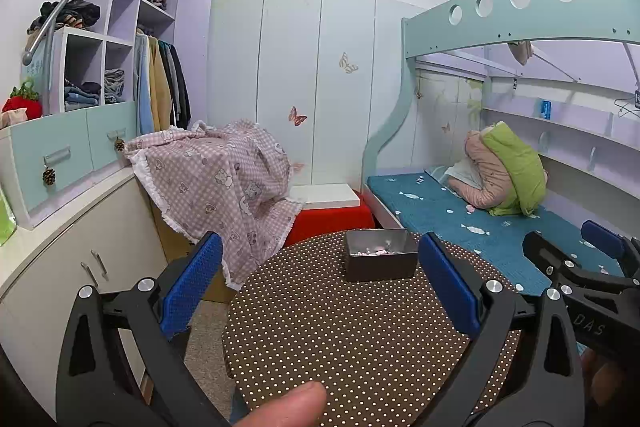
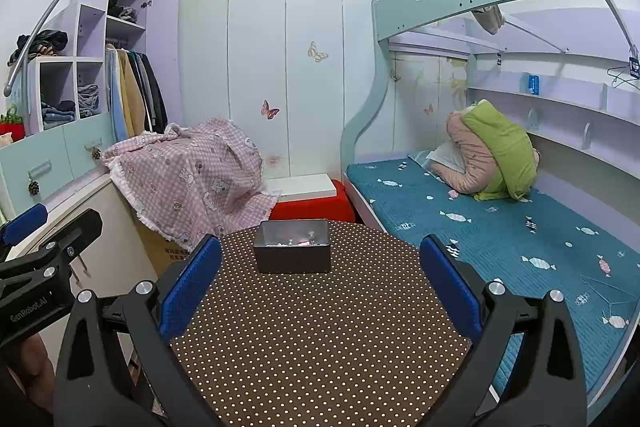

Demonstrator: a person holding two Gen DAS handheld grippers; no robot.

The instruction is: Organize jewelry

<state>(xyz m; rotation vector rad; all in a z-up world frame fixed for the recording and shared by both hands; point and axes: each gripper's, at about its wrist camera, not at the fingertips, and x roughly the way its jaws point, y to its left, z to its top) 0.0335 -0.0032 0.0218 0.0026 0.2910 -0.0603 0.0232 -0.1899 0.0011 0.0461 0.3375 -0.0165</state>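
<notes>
Sitting at twelve o'clock on your round brown polka-dot table (image 2: 320, 327), the dark grey rectangular metal tin (image 2: 294, 247) holds small pinkish, silvery pieces. Your left gripper (image 1: 320, 287) and right gripper (image 2: 320, 287) both gape wide, empty. A teal-sheeted bunk bed (image 2: 500, 227) lies at two o'clock.

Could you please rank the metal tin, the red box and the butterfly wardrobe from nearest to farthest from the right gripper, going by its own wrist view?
From the right gripper:
1. Metal tin, straight ahead on the dotted table.
2. Red box, behind the table.
3. Butterfly wardrobe, against the back wall.
</notes>
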